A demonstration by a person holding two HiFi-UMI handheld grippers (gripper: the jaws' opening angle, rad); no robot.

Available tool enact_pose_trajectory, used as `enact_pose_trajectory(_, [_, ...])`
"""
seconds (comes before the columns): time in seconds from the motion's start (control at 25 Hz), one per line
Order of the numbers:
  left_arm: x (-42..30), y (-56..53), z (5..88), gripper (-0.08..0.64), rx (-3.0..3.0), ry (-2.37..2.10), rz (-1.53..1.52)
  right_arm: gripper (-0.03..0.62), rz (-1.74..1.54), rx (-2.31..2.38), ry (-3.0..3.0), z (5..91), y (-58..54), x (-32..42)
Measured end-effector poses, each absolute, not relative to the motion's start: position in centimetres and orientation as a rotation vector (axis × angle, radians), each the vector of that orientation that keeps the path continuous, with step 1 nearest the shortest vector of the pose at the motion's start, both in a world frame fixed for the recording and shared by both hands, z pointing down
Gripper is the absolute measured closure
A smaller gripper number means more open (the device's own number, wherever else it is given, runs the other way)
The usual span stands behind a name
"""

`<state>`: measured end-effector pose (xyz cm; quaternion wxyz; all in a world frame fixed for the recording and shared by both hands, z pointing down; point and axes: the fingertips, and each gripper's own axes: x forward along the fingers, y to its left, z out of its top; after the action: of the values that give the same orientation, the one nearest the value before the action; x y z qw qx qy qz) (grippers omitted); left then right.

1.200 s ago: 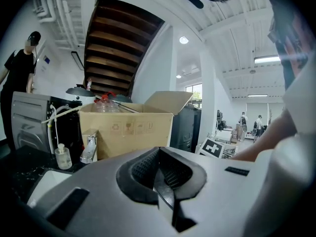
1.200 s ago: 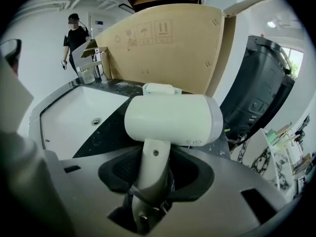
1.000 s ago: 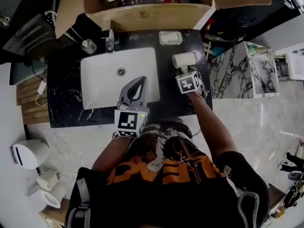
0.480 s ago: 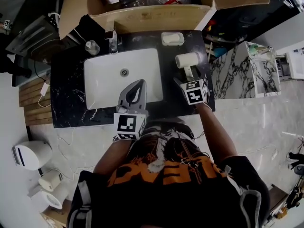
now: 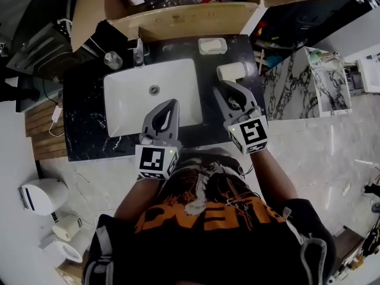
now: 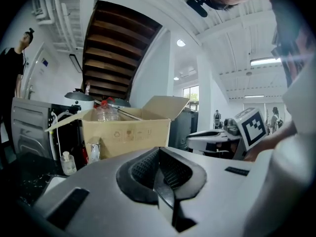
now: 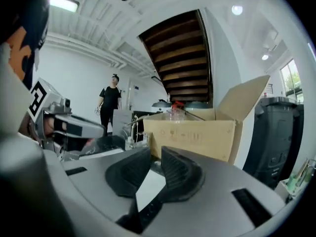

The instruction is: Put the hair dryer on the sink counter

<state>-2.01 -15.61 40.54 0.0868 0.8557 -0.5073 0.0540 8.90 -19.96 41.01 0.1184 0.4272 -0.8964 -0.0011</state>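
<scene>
Both sets of fingers bare: left gripper point(image 5: 171, 104) clenched, right gripper point(image 5: 222, 88) closing on nothing. Dryer point(image 5: 233, 71) lying on surface point(image 5: 83, 114), upper right, seemingly just clear. Draw right gripper straight back without brushing dryer.

I'm working in what looks like a mock bathroom set up inside a larger hall. Below me a black marble tabletop point(image 5: 83, 117) holds a white basin point(image 5: 151, 97), a tap point(image 5: 138, 55) and a soap dish point(image 5: 212, 46), with paper rolls point(image 5: 66, 225) on the pale marble floor point(image 5: 320, 147). The gripper views show the hall around it: the underside of a wooden staircase point(image 6: 113, 48), a high white ceiling point(image 6: 237, 48) with tube lights, an open cardboard box point(image 5: 178, 19), and a person point(image 7: 109, 105) standing nearby.
</scene>
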Motion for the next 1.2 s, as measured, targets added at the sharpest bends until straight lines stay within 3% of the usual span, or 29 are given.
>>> enact_pose_trajectory(0.16, [-0.7,-15.5,39.1,0.537,2.598,-1.492,0.139,0.578,-0.068,1.327,-2.739,35.7,-18.5,8.3])
enact_pose_trajectory(0.64, [1.7,-13.4,26.4,0.537,2.772,-1.473,-0.157,0.578,-0.209,1.487,-2.940,24.6,-15.3,9.7])
enact_pose_trajectory(1.2, [1.6,-14.5,27.1,0.537,2.766,-1.557,-0.116,0.578,-0.210,1.400,-2.924,26.5,-15.9,9.3])
